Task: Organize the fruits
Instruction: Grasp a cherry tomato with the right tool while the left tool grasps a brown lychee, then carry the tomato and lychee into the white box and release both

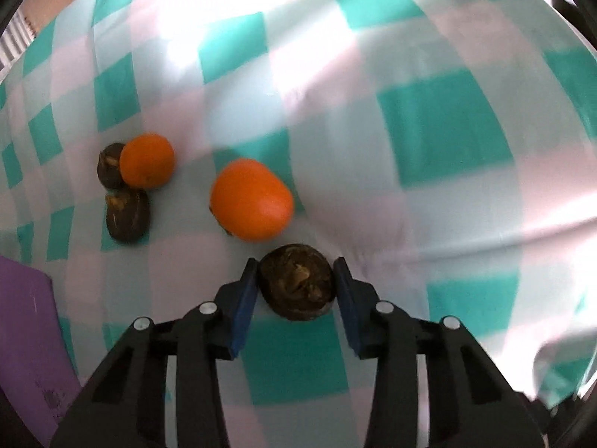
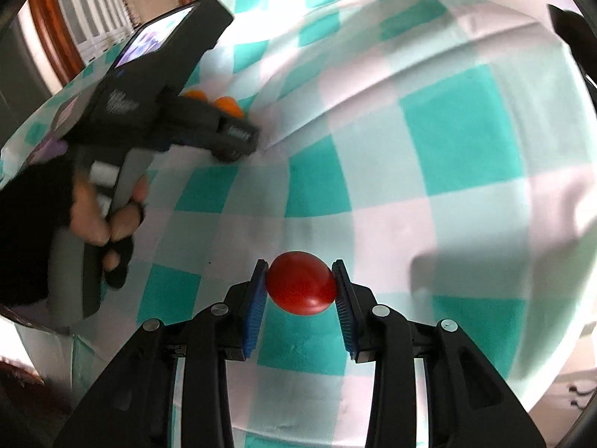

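Between the blue pads of the left tool point(image 1: 296, 283) sits a dark brown fruit point(image 1: 296, 282), both pads pressed to its flanks and its rough, paler stem scar turned toward the camera; just ahead and slightly left of it, close but seemingly apart, lies the larger orange fruit point(image 1: 252, 199), its long axis running left to right; farther left a smaller orange fruit point(image 1: 147, 160) touches two more brown fruits point(image 1: 127, 214), one behind it and one in front, so the likely gathering spot lies forward-left of this tool, and the left hand is plainly the nearer one; the right tool point(image 2: 300, 287) is closed on a smooth, glossy red fruit point(image 2: 300, 283), squat and wider than tall, held over the teal-and-white checked cloth point(image 2: 466, 130) on the bench, well apart from the group; in the right wrist view the orange fruits only peep out behind the other tool's body, far up and to the left.
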A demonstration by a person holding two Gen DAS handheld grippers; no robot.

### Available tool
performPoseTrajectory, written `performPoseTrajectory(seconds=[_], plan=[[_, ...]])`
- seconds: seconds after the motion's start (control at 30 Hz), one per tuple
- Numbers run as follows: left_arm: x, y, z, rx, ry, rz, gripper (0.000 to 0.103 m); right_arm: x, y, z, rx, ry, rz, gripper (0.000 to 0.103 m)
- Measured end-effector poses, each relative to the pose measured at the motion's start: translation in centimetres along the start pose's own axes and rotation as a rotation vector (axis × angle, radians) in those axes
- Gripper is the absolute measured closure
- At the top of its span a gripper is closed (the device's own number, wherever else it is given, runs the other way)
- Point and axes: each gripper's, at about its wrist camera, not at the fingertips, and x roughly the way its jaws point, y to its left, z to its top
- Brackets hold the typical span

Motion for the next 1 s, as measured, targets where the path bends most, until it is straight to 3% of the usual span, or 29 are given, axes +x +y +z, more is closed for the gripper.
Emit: performPoseTrajectory(seconds=[0.3, 0.53, 0.67, 0.8, 1.0], plan=[[-5.2, 1.9, -5.6, 0.018, 0.018, -0.135, 0.062, -1.1, 1.2, -0.9, 0.088, 0.016, -0.018, 0.068], [-13.3, 6.4, -5.0, -0.021, -0.145, -0.23, 0.062, -4.4, 6.4, 2.4, 0.024, -0.065, -0.023, 0.068], [-18.0, 11.3, -5.5, -0.039, -0.248, -0.195, 0.062, -6.8, 11.7, 4.5, -0.029, -0.125, 0.009, 0.068], [-22.1, 17.5, -8.1, -0.077, -0.293, -0.136, 0.062, -8.3, 17.8, 5.8, -0.081, -0.161, 0.061, 0.068], [-23.7, 26.4, -12.1, -0.169, -0.271, -0.06, 0.062, -9.1, 25.7, 6.1, -0.132, -0.16, 0.125, 0.068]])
